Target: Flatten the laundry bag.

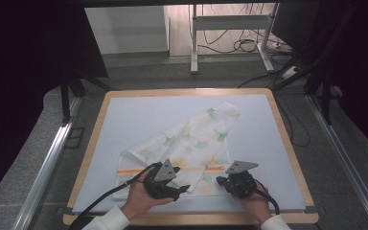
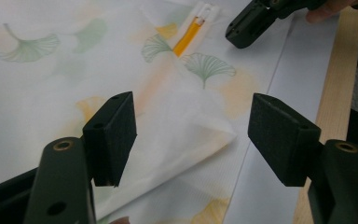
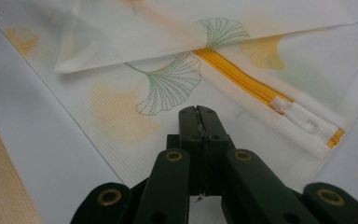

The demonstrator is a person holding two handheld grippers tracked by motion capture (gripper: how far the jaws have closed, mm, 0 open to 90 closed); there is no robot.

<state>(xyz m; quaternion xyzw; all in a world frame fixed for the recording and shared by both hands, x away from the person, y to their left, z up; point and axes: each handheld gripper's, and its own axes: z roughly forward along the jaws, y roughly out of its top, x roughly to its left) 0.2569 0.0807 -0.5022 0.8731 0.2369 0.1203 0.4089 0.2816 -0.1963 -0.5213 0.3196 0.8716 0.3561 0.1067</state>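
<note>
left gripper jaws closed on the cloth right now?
No: in the left gripper view the left gripper stands wide open, its pads apart above a corner of the leaf-print cloth, pressing on nothing.

Your right gripper (image 3: pixel 198 112) has its two black jaws pressed together, with a thin bit of white fabric seemingly caught in the seam between them, above the white cloth (image 3: pixel 121 112) printed with green and yellow ginkgo leaves. A green leaf (image 3: pixel 170 86) lies just beyond the tips. To the right of the claw runs the yellow zipper (image 3: pixel 235 77), ending in a white pull tab (image 3: pixel 303 119). Further out, a folded layer of the cloth overlaps the zipper. Left of the claw you see the white mat (image 3: pixel 32 144), then the wooden table edge (image 3: pixel 2 172).
</note>
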